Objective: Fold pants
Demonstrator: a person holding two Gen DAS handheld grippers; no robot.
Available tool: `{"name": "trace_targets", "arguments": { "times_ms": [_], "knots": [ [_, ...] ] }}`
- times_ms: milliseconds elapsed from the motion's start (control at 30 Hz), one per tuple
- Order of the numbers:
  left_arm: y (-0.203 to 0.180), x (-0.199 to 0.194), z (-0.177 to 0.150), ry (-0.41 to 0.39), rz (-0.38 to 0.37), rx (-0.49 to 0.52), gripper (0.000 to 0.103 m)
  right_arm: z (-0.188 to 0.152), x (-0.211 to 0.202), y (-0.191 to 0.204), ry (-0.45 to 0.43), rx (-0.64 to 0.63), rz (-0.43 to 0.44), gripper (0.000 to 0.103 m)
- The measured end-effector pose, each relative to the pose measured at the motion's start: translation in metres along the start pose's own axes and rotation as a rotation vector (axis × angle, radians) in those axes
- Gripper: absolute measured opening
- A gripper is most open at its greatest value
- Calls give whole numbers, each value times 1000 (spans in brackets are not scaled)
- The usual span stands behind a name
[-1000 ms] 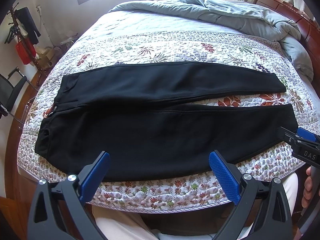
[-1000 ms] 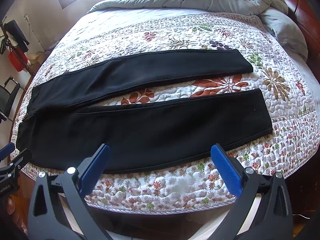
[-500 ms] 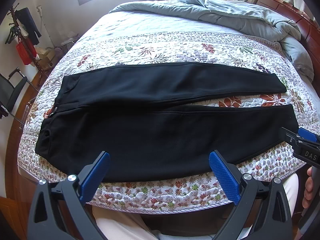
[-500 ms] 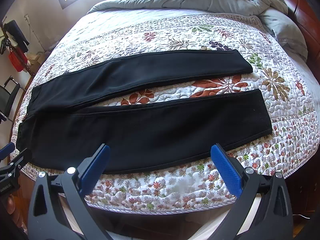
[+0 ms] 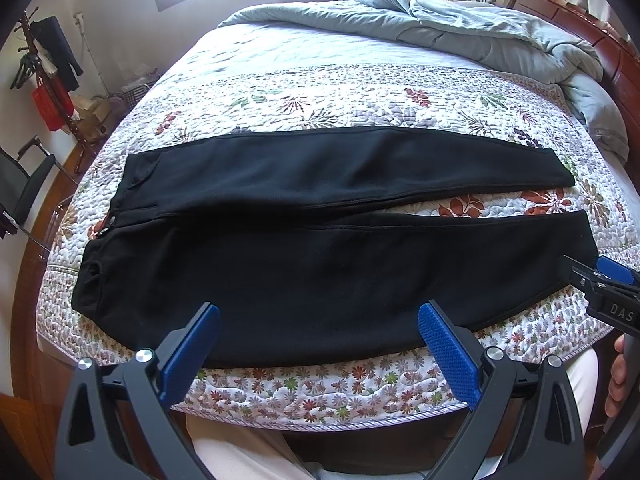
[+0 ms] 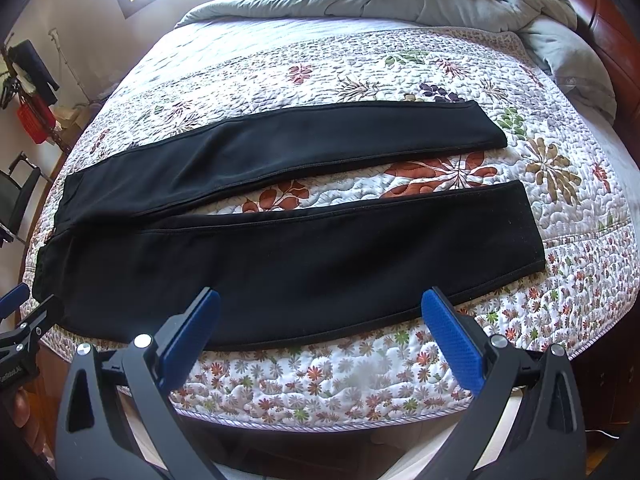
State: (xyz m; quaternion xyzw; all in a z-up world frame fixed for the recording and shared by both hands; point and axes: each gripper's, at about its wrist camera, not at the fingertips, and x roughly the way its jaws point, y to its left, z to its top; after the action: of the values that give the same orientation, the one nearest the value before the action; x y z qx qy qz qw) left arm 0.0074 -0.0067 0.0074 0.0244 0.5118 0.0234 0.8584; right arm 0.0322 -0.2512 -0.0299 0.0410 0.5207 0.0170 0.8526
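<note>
Black pants (image 5: 320,248) lie flat across the floral quilt (image 5: 320,96), waistband at the left, both legs stretched right with a narrow gap between them. They also show in the right wrist view (image 6: 300,256). My left gripper (image 5: 318,316) is open and empty, hovering over the near leg's front edge. My right gripper (image 6: 320,308) is open and empty over the same leg, nearer the cuff (image 6: 532,228). The right gripper also shows at the right edge of the left wrist view (image 5: 600,284), close to the near cuff.
A crumpled grey-blue duvet (image 5: 460,36) lies at the far side of the bed. A wooden headboard (image 5: 616,52) stands at the right. A coat stand (image 5: 44,80) and a chair (image 5: 24,188) are on the floor at the left. The bed's front edge (image 5: 320,420) is just below the grippers.
</note>
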Motion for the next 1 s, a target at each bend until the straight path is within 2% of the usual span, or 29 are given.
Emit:
{"name": "trace_targets", "arguments": {
  "times_ms": [1000],
  "knots": [
    [-1,13,4,19,-4,4,99,3,14,-6,15,-3,48,100]
  ]
}}
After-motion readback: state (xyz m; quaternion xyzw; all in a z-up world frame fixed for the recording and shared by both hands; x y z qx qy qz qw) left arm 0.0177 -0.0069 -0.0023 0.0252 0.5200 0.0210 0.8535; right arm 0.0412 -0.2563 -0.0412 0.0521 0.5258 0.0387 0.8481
